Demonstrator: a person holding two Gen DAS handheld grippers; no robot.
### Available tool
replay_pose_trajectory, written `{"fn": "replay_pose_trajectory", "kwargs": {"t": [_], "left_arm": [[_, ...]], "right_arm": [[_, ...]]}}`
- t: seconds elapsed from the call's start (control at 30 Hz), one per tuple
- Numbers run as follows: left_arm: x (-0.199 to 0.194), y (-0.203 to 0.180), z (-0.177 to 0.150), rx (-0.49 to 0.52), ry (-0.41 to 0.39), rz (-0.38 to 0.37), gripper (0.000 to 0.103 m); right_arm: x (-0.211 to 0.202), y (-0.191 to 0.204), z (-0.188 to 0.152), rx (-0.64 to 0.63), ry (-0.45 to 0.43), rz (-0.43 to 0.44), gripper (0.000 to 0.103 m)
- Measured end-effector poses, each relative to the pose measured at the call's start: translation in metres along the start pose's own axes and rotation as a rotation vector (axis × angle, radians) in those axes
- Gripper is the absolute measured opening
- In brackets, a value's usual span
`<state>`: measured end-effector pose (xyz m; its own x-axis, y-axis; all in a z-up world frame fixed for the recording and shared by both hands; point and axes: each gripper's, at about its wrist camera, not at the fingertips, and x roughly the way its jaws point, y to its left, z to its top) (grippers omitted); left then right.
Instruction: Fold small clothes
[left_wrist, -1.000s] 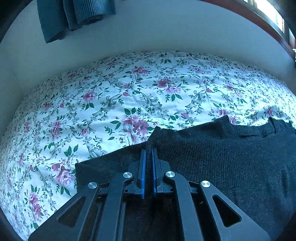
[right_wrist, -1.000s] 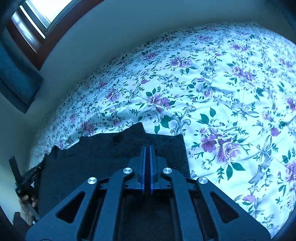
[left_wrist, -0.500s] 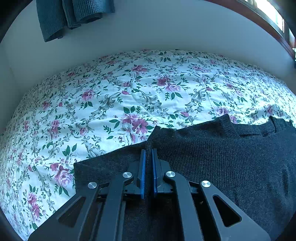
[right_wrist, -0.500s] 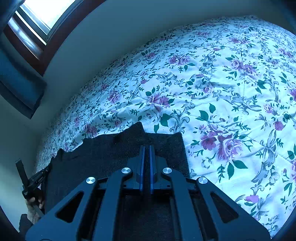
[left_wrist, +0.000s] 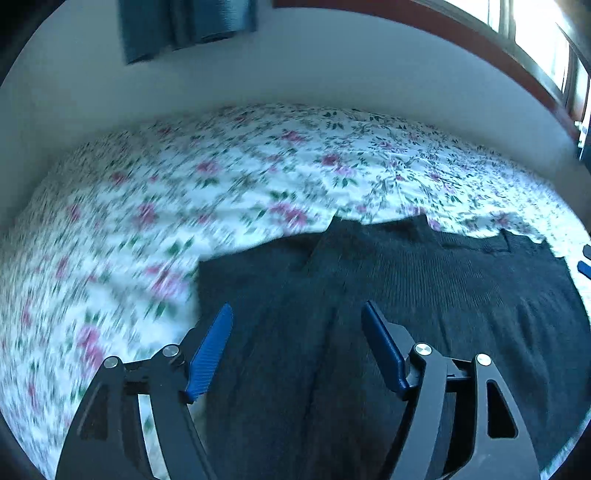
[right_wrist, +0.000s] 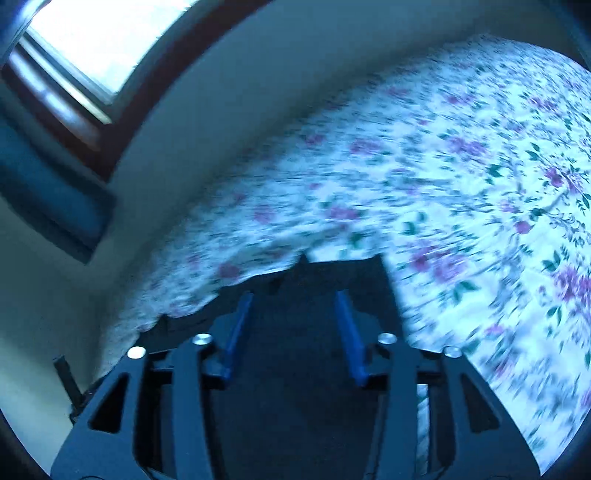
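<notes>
Your left gripper (left_wrist: 297, 347) and right gripper (right_wrist: 293, 326) are both opening, empty, over the dark knit sweater (left_wrist: 424, 295) lying flat on the floral bedspread (left_wrist: 221, 192) (blurred, probably soft, light); pinch its near edge

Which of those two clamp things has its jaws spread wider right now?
The left gripper: its blue jaws gape wider above the dark sweater than the right gripper's. Both are opening, with nothing pinched between them.

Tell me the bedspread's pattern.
The bedspread is white with pink-purple flowers and green leaves; left wrist view.
</notes>
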<state>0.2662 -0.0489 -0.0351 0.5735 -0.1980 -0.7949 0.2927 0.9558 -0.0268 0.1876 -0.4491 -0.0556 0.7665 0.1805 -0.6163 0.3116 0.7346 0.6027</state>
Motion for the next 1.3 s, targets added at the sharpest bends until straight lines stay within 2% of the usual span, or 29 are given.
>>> {"fn": "replay_pose_trajectory", "kwargs": {"t": [0.1, 0.2, 0.37, 0.47, 0.63, 0.73, 0.83, 0.97, 1.13, 1.3], "left_arm": [[-0.012, 0.015, -0.015, -0.026, 0.031, -0.013, 0.073], [-0.028, 0.026, -0.034, -0.049, -0.004, -0.002, 0.074], [-0.039, 0.036, -0.043, -0.079, -0.073, 0.006, 0.077], [-0.039, 0.041, -0.040, -0.079, -0.064, -0.014, 0.077], [-0.031, 0.053, -0.043, -0.111, -0.042, -0.043, 0.077], [-0.022, 0.059, -0.045, -0.124, -0.003, -0.068, 0.077], [-0.017, 0.065, -0.047, -0.138, 0.023, -0.067, 0.077], [-0.011, 0.073, -0.049, -0.153, 0.043, -0.070, 0.077], [-0.014, 0.076, -0.049, -0.146, 0.043, -0.075, 0.077], [-0.010, 0.073, -0.051, -0.136, 0.053, -0.091, 0.077]], "right_arm": [[-0.003, 0.029, -0.016, -0.035, 0.020, 0.085, 0.057], [0.012, 0.064, -0.033, -0.074, 0.086, 0.157, 0.061], [0.052, 0.107, -0.054, -0.110, 0.173, 0.197, 0.062], [0.078, 0.125, -0.059, -0.097, 0.219, 0.228, 0.062], [0.115, 0.146, -0.060, -0.103, 0.243, 0.199, 0.063], [0.139, 0.146, -0.068, -0.098, 0.285, 0.118, 0.064], [0.138, 0.152, -0.071, -0.137, 0.268, 0.111, 0.069], [0.123, 0.156, -0.074, -0.148, 0.278, 0.108, 0.069], [0.078, 0.159, -0.098, -0.179, 0.260, 0.127, 0.069], [0.059, 0.142, -0.135, -0.106, 0.312, 0.138, 0.070]]}}
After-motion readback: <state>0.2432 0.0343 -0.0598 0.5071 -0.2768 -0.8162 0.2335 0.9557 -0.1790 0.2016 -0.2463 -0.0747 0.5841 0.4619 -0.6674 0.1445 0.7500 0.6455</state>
